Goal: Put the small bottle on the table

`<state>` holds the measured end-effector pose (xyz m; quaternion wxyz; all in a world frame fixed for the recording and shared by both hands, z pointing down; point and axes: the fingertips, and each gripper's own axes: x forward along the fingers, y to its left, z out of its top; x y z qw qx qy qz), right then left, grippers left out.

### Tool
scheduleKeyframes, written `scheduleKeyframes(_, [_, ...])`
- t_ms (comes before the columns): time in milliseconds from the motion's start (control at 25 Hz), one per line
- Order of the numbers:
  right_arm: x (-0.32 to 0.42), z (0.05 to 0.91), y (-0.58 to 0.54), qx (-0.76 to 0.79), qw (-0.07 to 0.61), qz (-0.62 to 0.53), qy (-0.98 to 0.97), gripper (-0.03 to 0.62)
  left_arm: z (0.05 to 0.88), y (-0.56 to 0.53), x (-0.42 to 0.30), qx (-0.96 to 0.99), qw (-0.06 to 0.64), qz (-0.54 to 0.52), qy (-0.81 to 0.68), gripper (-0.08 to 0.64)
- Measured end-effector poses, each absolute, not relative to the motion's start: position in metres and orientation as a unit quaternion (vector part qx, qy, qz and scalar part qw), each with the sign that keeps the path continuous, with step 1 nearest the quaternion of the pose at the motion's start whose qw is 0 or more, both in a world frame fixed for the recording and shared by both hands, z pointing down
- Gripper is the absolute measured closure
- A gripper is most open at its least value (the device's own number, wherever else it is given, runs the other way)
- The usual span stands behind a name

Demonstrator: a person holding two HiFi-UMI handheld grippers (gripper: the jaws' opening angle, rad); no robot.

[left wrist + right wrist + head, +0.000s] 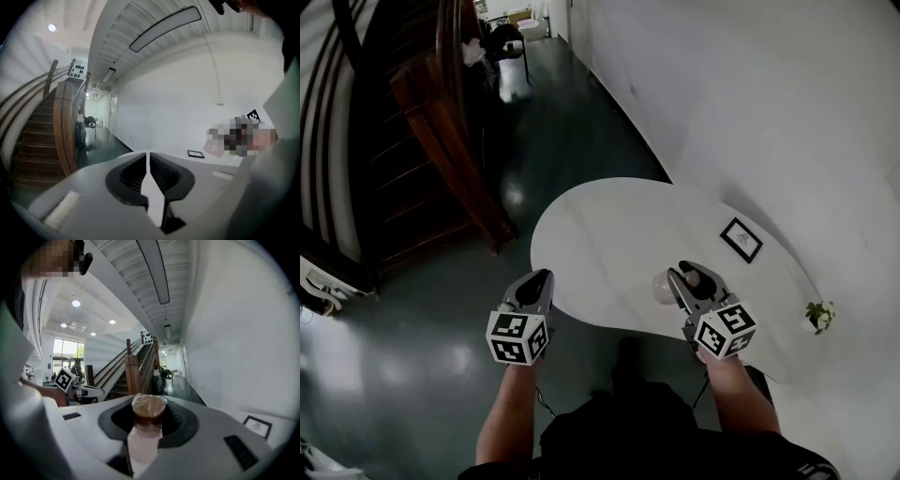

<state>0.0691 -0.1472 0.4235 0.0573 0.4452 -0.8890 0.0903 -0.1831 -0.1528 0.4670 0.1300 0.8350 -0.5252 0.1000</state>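
Note:
The small bottle (146, 427) has a pale pink body and a brown cap under clear wrap. It sits between the jaws of my right gripper (148, 416), which is shut on it. In the head view the right gripper (686, 281) holds the bottle (664, 287) over the near part of the white oval table (609, 234); whether it touches the top I cannot tell. My left gripper (540, 281) hangs at the table's near left edge. Its jaws (149, 161) are shut with nothing between them.
A small black picture frame (741, 239) lies on the table's right side, and a little potted plant (817, 316) stands at its far right end. A wooden staircase (441, 141) rises at the left over a dark glossy floor. A white wall runs along the right.

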Motion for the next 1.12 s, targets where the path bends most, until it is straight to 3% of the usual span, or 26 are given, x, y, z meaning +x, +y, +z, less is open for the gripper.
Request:
scheduleKeyframes(640, [0.122,0.428,-0.281,0.43,0.047,0.099,-0.896,0.474,0.464,-0.283,-0.123,0.831,0.121,0.135,-0.526,0.534])
scheduleKeyframes(1120, [0.106,0.444,-0.327,0.446,0.085,0.098,-0.886,0.474,0.479,-0.343,-0.118,0.854,0.122,0.117,-0.492,0.534])
